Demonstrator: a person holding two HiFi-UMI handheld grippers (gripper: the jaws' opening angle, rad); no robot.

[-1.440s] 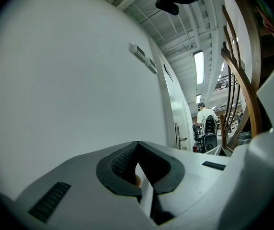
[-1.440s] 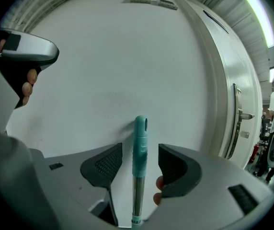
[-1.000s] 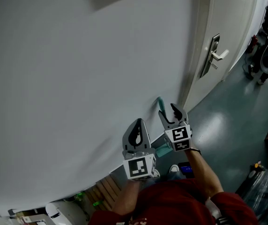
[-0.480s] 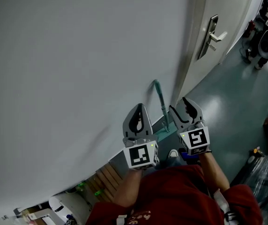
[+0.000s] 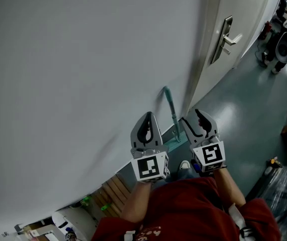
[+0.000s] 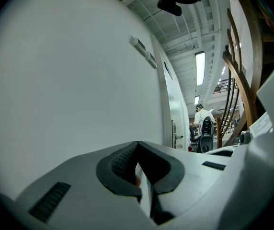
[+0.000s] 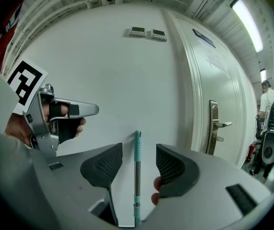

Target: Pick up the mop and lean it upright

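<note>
In the head view the mop (image 5: pixel 172 113) is mostly hidden at its lower end behind the right gripper (image 5: pixel 192 120); in the right gripper view the bottom edge cuts off its shaft

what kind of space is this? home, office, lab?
Probably a workshop or lab hall, not a home: glossy grey-green painted floor, a white door with a metal lever handle in a plain white wall, and an exposed beamed ceiling with strip lights. A mop leans on the wall.
</note>
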